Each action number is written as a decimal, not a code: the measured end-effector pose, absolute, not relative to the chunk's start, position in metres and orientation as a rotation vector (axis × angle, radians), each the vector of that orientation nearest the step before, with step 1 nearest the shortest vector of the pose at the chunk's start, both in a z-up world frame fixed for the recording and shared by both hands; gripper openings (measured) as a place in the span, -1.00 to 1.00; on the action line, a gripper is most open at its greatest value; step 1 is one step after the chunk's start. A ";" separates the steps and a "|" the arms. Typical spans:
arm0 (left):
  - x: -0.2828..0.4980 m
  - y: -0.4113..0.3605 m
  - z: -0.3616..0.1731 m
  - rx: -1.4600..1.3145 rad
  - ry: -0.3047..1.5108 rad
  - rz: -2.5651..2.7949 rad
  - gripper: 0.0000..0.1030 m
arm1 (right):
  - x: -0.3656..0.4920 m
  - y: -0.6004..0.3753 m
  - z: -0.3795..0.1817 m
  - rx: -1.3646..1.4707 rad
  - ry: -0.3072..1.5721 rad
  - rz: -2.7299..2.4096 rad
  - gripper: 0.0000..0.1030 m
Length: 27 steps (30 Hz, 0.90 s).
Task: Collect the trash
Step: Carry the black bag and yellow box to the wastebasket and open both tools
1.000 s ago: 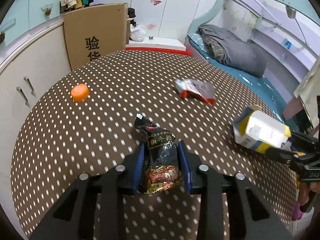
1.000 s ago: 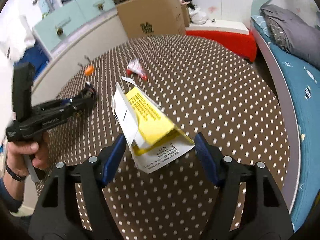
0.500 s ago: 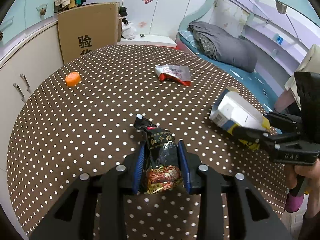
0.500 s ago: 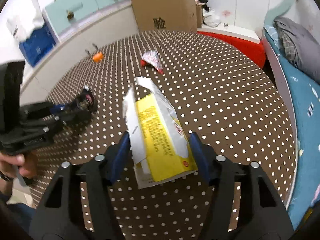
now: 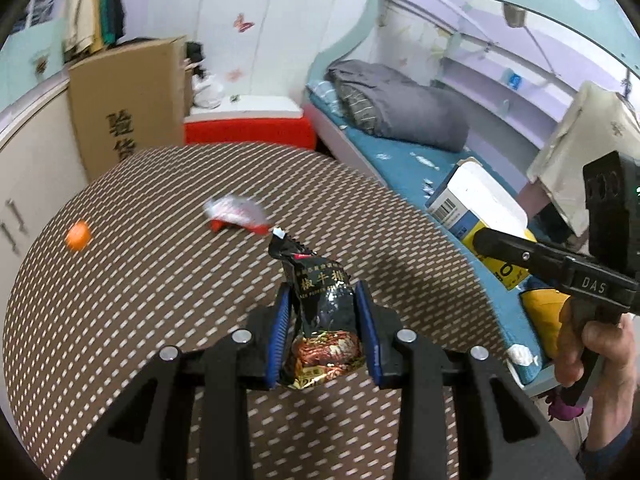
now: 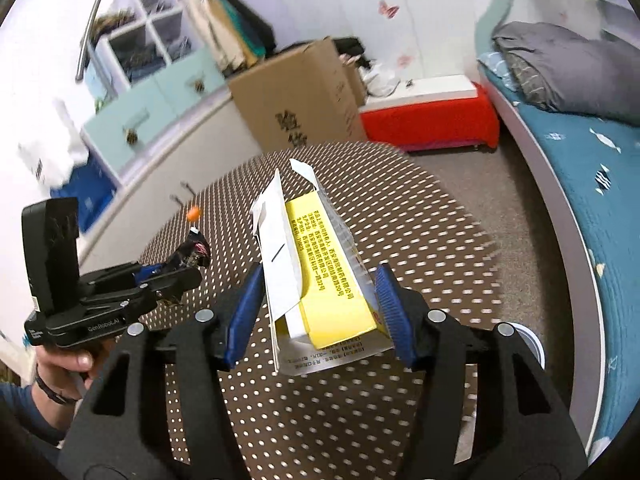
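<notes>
My left gripper [image 5: 322, 334] is shut on a black snack wrapper [image 5: 322, 312] and holds it above the brown dotted table [image 5: 152, 264]. My right gripper [image 6: 318, 312] is shut on an opened yellow and white carton [image 6: 320, 276], held in the air over the table's right side. The carton also shows in the left wrist view [image 5: 476, 208], with the right gripper at the right. A red and white wrapper [image 5: 236, 214] and an orange cap [image 5: 78, 235] lie on the table farther away. The left gripper with its wrapper shows in the right wrist view [image 6: 176, 268].
A cardboard box [image 5: 124, 100] leans on white cabinets at the left. A red bench [image 5: 248, 130] stands behind the table. A bed with a blue sheet [image 5: 404, 160] and grey blanket runs along the right. A round white rim [image 6: 528, 344] shows beside the table's right edge.
Both grippers have lifted and tilted upward with their items. The table's trash now sits lower and farther in view. The right gripper has come closer to the left.
</notes>
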<state>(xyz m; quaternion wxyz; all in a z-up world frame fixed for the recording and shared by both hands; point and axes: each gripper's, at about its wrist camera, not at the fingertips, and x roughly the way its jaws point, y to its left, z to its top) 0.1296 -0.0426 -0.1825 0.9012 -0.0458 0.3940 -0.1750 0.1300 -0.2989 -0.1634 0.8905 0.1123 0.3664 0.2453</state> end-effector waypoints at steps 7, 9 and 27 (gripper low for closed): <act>0.146 -0.103 -0.156 -0.051 0.779 -0.468 -0.38 | 0.118 -0.367 -0.153 0.355 0.695 0.389 0.10; 0.148 -0.121 -0.150 -0.033 0.767 -0.496 -0.38 | 0.116 -0.389 -0.153 0.385 0.681 0.332 0.10; 0.183 -0.276 -0.168 0.072 0.838 -0.690 -0.38 | 0.120 -0.529 -0.230 0.621 0.764 -0.024 0.10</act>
